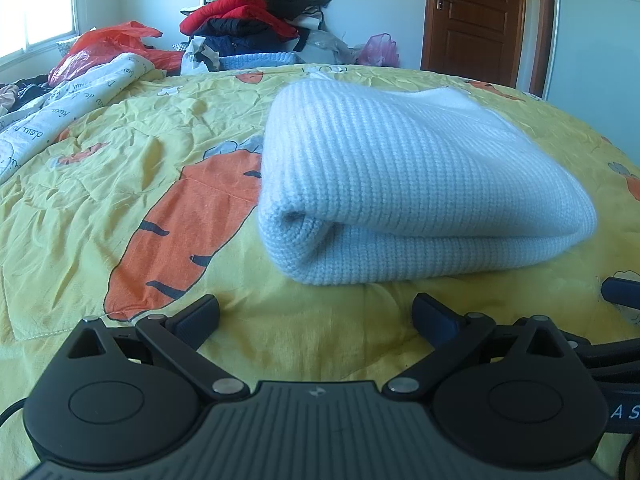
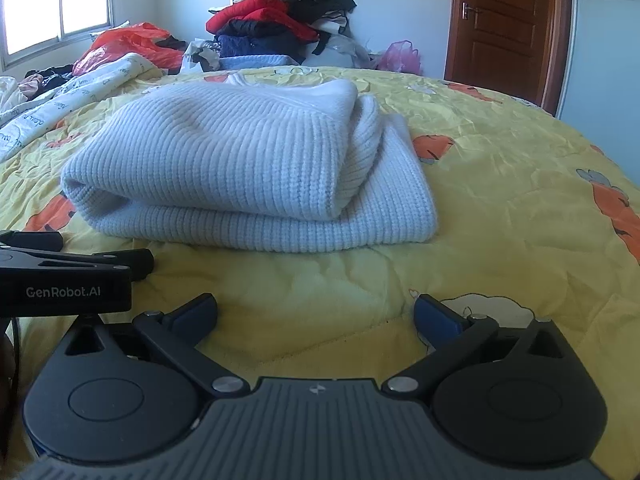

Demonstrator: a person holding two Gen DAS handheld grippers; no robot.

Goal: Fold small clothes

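Currently, a folded pale-blue knit sweater is being left lying on the yellow carrot-print quilt, just ahead of both grippers. The left gripper and the right gripper are being held with fingers spread wide, nothing between them.

A yellow carrot-print quilt covers the bed; a folded white knit sweater (thick, ribbed) lies on it, well short of the clothes pile.
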